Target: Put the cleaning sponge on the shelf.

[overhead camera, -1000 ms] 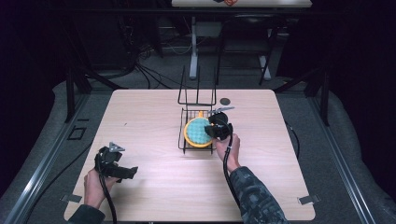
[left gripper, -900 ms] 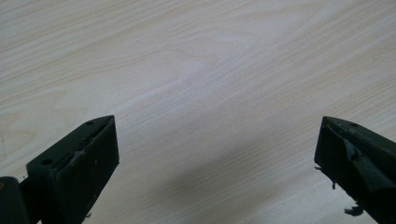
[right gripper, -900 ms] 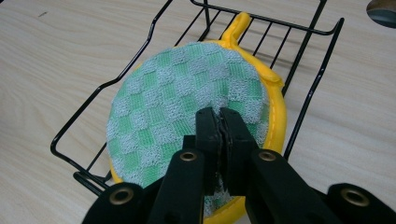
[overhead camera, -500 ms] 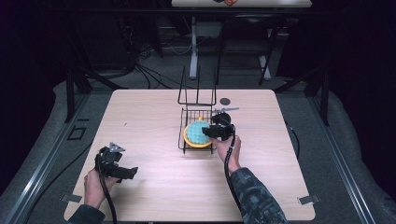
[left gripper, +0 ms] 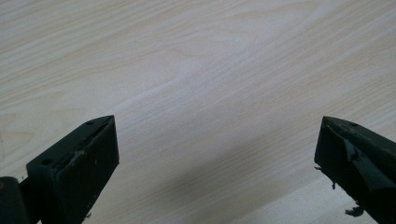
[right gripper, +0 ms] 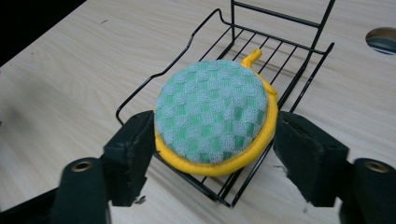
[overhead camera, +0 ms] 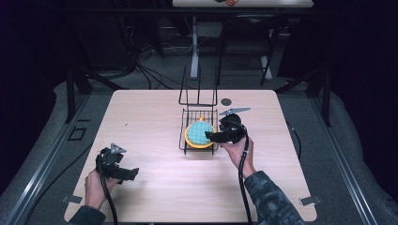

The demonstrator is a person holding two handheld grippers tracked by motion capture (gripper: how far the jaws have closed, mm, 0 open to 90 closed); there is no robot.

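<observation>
Clamped by the right gripper (right gripper: 215, 140) on either side: a round green-checked sponge (right gripper: 212, 116) with a yellow rim (loop at its far edge), sitting in the black wire rack (right gripper: 299, 58) mid-table (overhead camera: 141, 117). Held wide open over bare wood near the front-left corner: the left gripper (left gripper: 217, 158).

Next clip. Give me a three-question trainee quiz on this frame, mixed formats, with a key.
1. True or false: the round green-and-yellow sponge lies in the black wire rack.
2. Which hand-held gripper has its jaws on either side of the sponge? A) left B) right
3. Fill in: the left hand-held gripper looks down on bare ____.

Key:
1. True.
2. B, the right hand-held gripper; whether its jaws actually press the sponge is unclear.
3. The wooden table; its jaws are wide open.
</observation>
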